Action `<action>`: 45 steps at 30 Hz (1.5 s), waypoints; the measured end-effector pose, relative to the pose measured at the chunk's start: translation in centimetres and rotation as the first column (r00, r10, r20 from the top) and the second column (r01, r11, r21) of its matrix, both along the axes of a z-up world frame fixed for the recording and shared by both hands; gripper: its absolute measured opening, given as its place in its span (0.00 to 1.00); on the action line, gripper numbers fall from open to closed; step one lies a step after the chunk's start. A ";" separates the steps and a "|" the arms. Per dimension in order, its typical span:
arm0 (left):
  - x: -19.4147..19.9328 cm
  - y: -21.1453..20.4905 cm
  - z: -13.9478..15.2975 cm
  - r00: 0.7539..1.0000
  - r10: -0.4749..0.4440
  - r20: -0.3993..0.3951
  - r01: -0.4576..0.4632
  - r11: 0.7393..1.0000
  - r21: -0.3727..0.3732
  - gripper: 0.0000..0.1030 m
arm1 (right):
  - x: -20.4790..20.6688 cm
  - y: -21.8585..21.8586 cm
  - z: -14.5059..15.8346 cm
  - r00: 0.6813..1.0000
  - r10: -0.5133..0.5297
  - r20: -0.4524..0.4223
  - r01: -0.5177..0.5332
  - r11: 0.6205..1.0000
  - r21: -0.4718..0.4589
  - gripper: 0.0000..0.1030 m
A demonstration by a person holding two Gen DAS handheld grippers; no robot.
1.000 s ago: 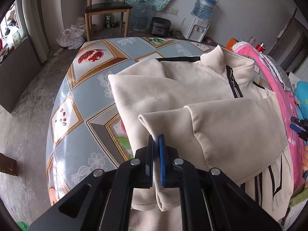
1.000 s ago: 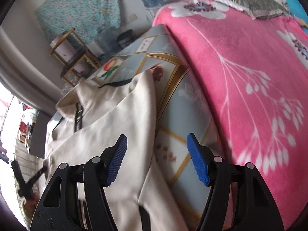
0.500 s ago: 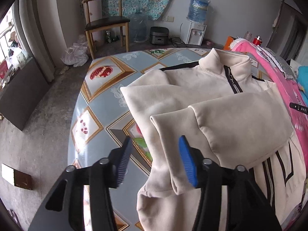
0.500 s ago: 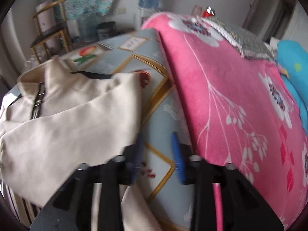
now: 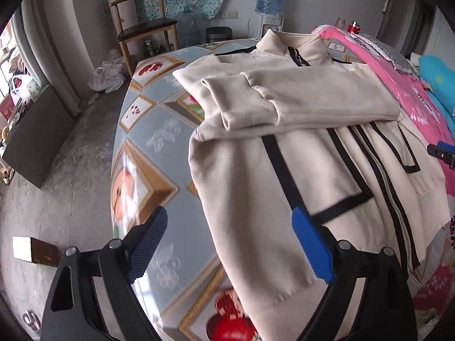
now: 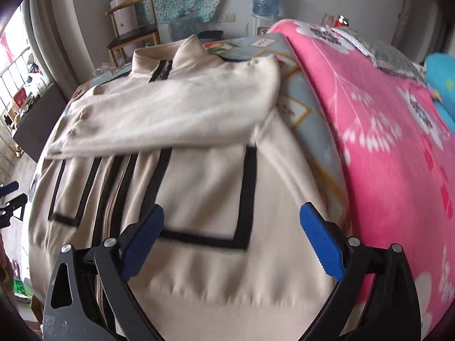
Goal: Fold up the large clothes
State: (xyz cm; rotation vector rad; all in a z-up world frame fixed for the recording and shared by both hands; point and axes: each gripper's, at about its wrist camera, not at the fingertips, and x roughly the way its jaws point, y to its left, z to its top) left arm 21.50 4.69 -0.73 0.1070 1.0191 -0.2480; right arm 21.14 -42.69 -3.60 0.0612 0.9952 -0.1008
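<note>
Soft daylight from the left window (image 5: 11,65), fisheye-bent edges, slight motion blur.

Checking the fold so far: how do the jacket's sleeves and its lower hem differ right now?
The sleeves lie folded across the chest, plain cream; the lower hem is still flat and unfolded, with black trim boxes just above it. Sleeves sit near the collar, the hem nearest both grippers. Both belong to the same cream jacket.

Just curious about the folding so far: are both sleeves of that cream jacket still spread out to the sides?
No: in the left wrist view both sleeves lie folded across the chest of the jacket, just below its collar.
</note>
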 end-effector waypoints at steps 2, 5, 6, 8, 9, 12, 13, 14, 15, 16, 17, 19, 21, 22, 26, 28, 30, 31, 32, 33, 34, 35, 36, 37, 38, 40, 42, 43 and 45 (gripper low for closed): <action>-2.6 0.4 -0.3 1.000 0.012 -0.008 -0.012 0.999 -0.034 0.87 | -2.1 0.5 -0.6 1.000 -0.008 -0.020 0.007 1.000 -0.002 0.91; -6.1 0.4 -0.7 1.000 0.010 -0.003 -0.010 0.998 -0.060 0.88 | -5.3 0.1 -1.3 0.998 -0.050 -0.038 0.050 0.999 0.002 0.91; -7.0 0.4 -0.8 1.000 0.009 0.006 -0.008 0.997 -0.072 0.88 | -6.3 -0.3 -1.6 0.997 -0.069 -0.042 0.069 0.997 0.015 0.91; -8.6 0.4 -1.2 1.000 -0.003 0.012 0.004 0.993 -0.116 0.88 | -8.0 -1.4 -2.1 0.993 -0.108 -0.052 0.110 0.993 0.043 0.91; -9.4 0.5 -1.4 1.000 -0.016 0.020 0.019 0.989 -0.149 0.88 | -8.9 -2.0 -2.4 0.990 -0.132 -0.057 0.135 0.989 0.061 0.91; -11.0 0.3 -2.2 0.999 -0.028 0.037 0.034 0.982 -0.187 0.88 | -11.3 -3.7 -3.4 0.981 -0.180 -0.073 0.188 0.975 0.122 0.91; -11.4 0.3 -2.4 0.999 -0.029 0.043 0.037 0.979 -0.202 0.88 | -11.9 -4.2 -3.6 0.979 -0.188 -0.076 0.198 0.969 0.149 0.91; -11.7 0.3 -2.6 0.999 -0.027 0.043 0.036 0.975 -0.221 0.88 | -12.5 -4.6 -3.9 0.977 -0.199 -0.076 0.210 0.963 0.170 0.91; -11.9 0.3 -2.9 0.999 -0.027 0.040 0.036 0.971 -0.237 0.88 | -13.2 -4.7 -4.0 0.976 -0.206 -0.064 0.215 0.960 0.180 0.91; -12.1 0.2 -3.1 0.999 -0.031 0.041 0.040 0.967 -0.252 0.88 | -13.6 -4.8 -4.0 0.978 -0.202 -0.050 0.208 0.959 0.193 0.91; -12.2 0.2 -3.3 0.998 -0.032 0.049 0.044 0.965 -0.260 0.88 | -13.9 -5.0 -4.0 0.979 -0.198 -0.040 0.202 0.957 0.207 0.91; -12.2 0.2 -3.6 0.998 -0.022 0.053 0.036 0.962 -0.272 0.84 | -13.8 -5.4 -4.0 0.981 -0.193 -0.019 0.192 0.952 0.238 0.91; -11.9 0.5 -3.8 0.998 0.001 0.057 0.016 0.957 -0.289 0.76 | -13.5 -5.8 -3.9 0.981 -0.192 -0.005 0.186 0.946 0.267 0.86; -11.8 0.7 -3.9 0.998 0.016 0.055 0.001 0.955 -0.297 0.69 | -13.1 -5.8 -3.8 0.983 -0.182 0.001 0.174 0.943 0.283 0.85; -11.2 1.8 -4.3 0.996 0.081 0.031 -0.066 0.937 -0.343 0.52 | -12.4 -5.3 -3.7 0.989 -0.148 -0.005 0.143 0.943 0.301 0.72; -11.4 2.3 -4.3 0.996 0.086 -0.002 -0.081 0.922 -0.379 0.46 | -12.8 -4.8 -3.6 0.989 -0.144 -0.021 0.145 0.952 0.270 0.67; -11.8 2.6 -4.4 0.996 0.083 -0.024 -0.086 0.910 -0.405 0.45 | -13.6 -4.4 -3.7 0.989 -0.142 -0.029 0.145 0.956 0.257 0.62; -11.9 2.6 -4.4 0.996 0.081 -0.024 -0.083 0.910 -0.407 0.45 | -14.0 -4.3 -3.7 0.989 -0.144 -0.031 0.147 0.957 0.249 0.60; -11.9 2.5 -4.4 0.997 0.080 -0.022 -0.082 0.911 -0.403 0.45 | -14.1 -4.3 -3.9 0.989 -0.147 -0.030 0.150 0.959 0.240 0.57; -11.7 2.3 -4.4 0.997 0.080 -0.022 -0.082 0.912 -0.402 0.45 | -14.2 -4.3 -4.0 0.988 -0.153 -0.028 0.155 0.960 0.232 0.53; -11.4 2.0 -4.4 0.996 0.081 -0.021 -0.083 0.914 -0.397 0.45 | -14.2 -4.4 -4.1 0.986 -0.164 -0.029 0.166 0.960 0.224 0.51; -11.0 1.6 -4.3 0.996 0.084 -0.017 -0.084 0.920 -0.383 0.43 | -14.0 -4.5 -4.3 0.984 -0.176 -0.032 0.178 0.960 0.217 0.46; -10.7 1.2 -4.3 0.996 0.087 -0.009 -0.084 0.930 -0.357 0.38 | -13.9 -4.6 -4.4 0.981 -0.189 -0.031 0.192 0.959 0.209 0.40; -10.5 0.7 -4.3 0.996 0.090 0.003 -0.084 0.944 -0.319 0.28 | -13.7 -4.7 -4.4 0.979 -0.201 -0.027 0.202 0.959 0.197 0.36; -10.4 0.4 -4.3 0.995 0.094 0.015 -0.086 0.957 -0.277 0.23 | -13.6 -4.8 -4.4 0.978 -0.209 -0.025 0.210 0.960 0.185 0.27; -10.4 -0.3 -4.1 0.995 0.085 0.042 -0.075 0.975 -0.211 0.12 | -13.4 -4.6 -4.4 0.975 -0.221 -0.025 0.222 0.962 0.156 0.11; -10.8 -0.5 -3.1 0.994 0.071 0.088 -0.056 0.985 -0.161 0.09 | -13.7 -4.3 -3.6 0.976 -0.216 -0.004 0.215 0.966 0.142 0.07; -11.2 -0.6 -2.3 0.991 0.060 0.120 -0.044 0.990 -0.136 0.08 | -14.0 -4.1 -2.7 0.977 -0.213 0.018 0.208 0.969 0.136 0.06; -12.0 -0.1 0.0 0.984 0.038 0.174 -0.016 0.992 -0.122 0.06 | -14.7 -3.8 -0.6 0.977 -0.201 0.071 0.189 0.971 0.150 0.06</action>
